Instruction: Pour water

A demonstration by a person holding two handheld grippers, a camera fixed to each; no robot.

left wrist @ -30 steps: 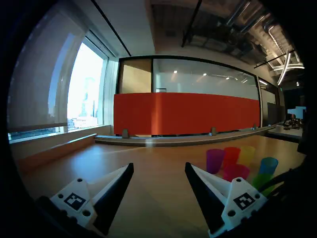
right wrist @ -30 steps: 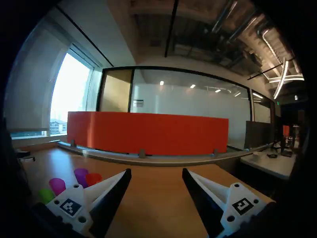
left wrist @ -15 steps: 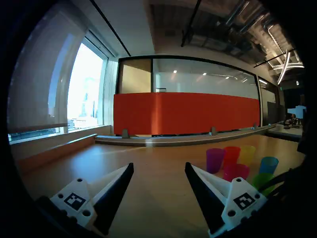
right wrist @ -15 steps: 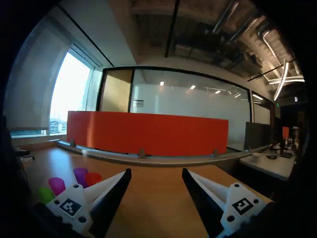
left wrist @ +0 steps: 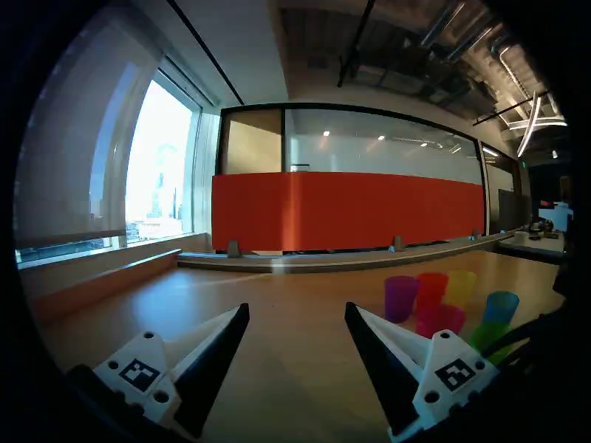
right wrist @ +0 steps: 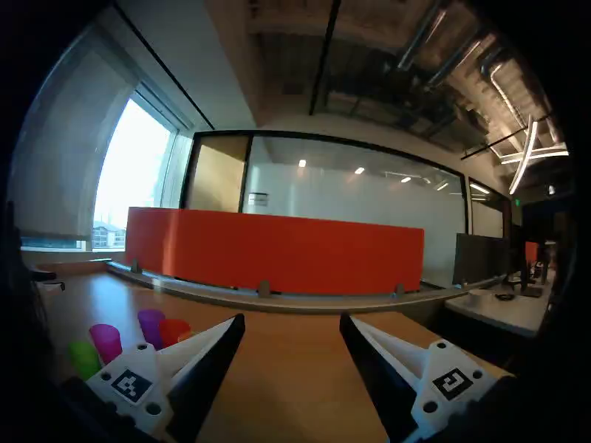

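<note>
Several coloured plastic cups stand grouped on a wooden table [left wrist: 295, 325]. In the left gripper view they sit to the right: a purple cup [left wrist: 400, 297], a red cup [left wrist: 431, 288], a yellow cup [left wrist: 459, 286], a blue cup [left wrist: 501, 306], a pink cup [left wrist: 439, 319] and a green cup [left wrist: 487, 336]. My left gripper [left wrist: 295, 328] is open, low over the table, left of the cups. In the right gripper view a purple cup [right wrist: 151, 325], a red cup [right wrist: 174, 331], a pink cup [right wrist: 106, 341] and a green cup [right wrist: 83, 357] show at lower left. My right gripper [right wrist: 292, 336] is open with nothing between its fingers.
An orange partition [left wrist: 347, 210] runs along the table's far edge, with a glass wall behind it. A bright window [left wrist: 159, 177] and a wooden ledge [left wrist: 103, 277] lie to the left. Another desk [right wrist: 510, 306] with objects stands at the right.
The right gripper view has tipped slightly, so the cups and partition sit a little differently in it. The left gripper has stayed still.
</note>
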